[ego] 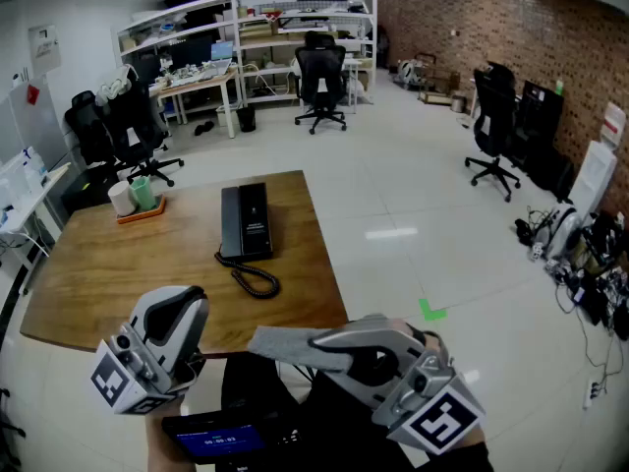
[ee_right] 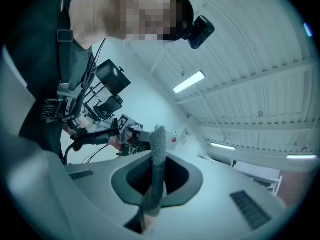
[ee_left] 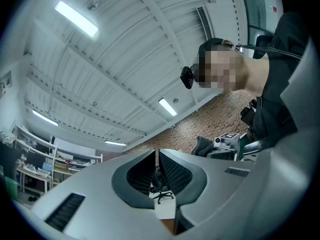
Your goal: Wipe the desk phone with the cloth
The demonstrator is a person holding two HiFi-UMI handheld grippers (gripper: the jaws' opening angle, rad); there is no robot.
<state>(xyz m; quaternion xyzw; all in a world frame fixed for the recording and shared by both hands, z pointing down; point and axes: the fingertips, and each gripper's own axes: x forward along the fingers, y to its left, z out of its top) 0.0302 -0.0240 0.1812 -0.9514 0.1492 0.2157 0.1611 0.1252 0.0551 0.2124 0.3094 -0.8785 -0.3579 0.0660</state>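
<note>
The black desk phone [ego: 246, 219] lies on the wooden table [ego: 108, 273], with its coiled cord [ego: 254, 280] trailing toward the near edge. Both grippers are held low and close to the person's body, off the table's front edge and well short of the phone. My right gripper [ego: 322, 348] is shut on a grey cloth [ego: 285, 344], which sticks out to the left. In the right gripper view the cloth [ee_right: 158, 174] stands pinched between the jaws. My left gripper [ego: 189, 305] tilts upward. Its jaws [ee_left: 156, 159] are together with nothing between them.
An orange tray with a white and a green cup [ego: 138, 200] sits at the table's far left corner. Black office chairs [ego: 319, 77] and shelving stand beyond. White floor runs to the right of the table. A dark device with a lit screen [ego: 218, 439] hangs at the person's waist.
</note>
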